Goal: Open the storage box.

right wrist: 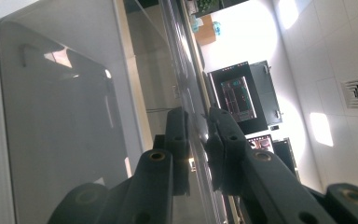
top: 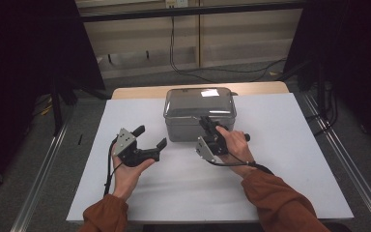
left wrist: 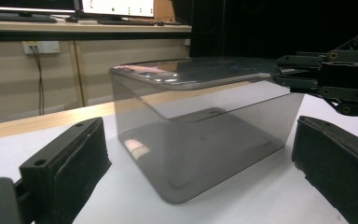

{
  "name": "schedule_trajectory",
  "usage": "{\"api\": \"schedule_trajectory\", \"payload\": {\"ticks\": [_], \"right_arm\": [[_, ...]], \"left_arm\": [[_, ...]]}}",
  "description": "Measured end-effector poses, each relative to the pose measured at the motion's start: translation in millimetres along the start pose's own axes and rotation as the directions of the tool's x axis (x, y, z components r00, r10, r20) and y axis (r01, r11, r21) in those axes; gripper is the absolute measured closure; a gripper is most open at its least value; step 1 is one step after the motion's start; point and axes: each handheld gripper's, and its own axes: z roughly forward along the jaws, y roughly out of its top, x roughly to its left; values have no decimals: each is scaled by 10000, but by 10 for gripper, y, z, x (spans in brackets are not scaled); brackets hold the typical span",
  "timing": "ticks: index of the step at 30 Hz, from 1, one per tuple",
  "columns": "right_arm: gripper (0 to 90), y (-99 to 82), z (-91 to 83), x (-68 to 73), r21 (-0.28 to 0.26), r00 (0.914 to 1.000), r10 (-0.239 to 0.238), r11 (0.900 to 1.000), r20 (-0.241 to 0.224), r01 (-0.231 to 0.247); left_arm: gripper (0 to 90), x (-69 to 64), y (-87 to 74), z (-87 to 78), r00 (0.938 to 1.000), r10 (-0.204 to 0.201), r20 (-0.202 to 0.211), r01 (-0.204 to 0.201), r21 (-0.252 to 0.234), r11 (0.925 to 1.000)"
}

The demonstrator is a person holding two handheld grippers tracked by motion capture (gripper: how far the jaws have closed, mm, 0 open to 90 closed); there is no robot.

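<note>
Right hand-held gripper [top: 206, 122] pinching shut on the lid rim of the smoky transparent box [top: 199, 113], left hand-held gripper [top: 150, 136] hovering wide open beside it, gripping nothing, above the table [top: 290, 159].

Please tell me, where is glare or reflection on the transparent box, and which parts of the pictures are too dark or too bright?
High view: a white glare patch sits on the box lid, and the room's sides are nearly black. Left gripper view: the lid mirrors the room, the left gripper stands open and the background at right is dark. Right gripper view: bright, overexposed ceiling light behind the right gripper, shut on the lid's edge.
</note>
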Motion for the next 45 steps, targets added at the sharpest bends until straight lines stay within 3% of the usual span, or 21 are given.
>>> {"api": "schedule_trajectory", "payload": {"ticks": [8,12,15,22,26,30,33,37,45], "right_arm": [[794,24,10,-62,-5,10000,-11,10000,89,11],[795,21,11,-77,-15,10000,-32,10000,88,32],[796,24,13,-90,-15,9999,-34,10000,99,35],[796,44,29,-167,-31,9999,49,10000,165,-49],[798,53,39,-198,-53,9997,93,9999,213,-92],[797,49,49,-194,-128,9996,122,9998,269,-119],[795,52,54,-199,-140,9994,206,9997,295,-202],[793,52,50,-188,-107,9993,241,9997,277,-238],[783,52,48,-166,-102,9996,233,9997,150,-231]], "left_arm": [[35,12,62,212,10000,32,65,-33,145,9999],[41,16,93,287,9996,280,5,-280,87,9996],[41,36,107,355,9982,596,-84,-594,255,9979],[47,87,91,518,9974,647,-303,-636,384,9972],[50,132,82,610,9966,691,-456,-682,193,9975],[79,143,43,692,9964,663,-537,-659,78,9978],[125,148,8,753,9920,1085,-647,-1069,288,9939],[140,126,9,817,9958,707,-584,-709,-18,9975],[239,113,49,810,9894,1382,-450,-1391,-159,9902]]}}
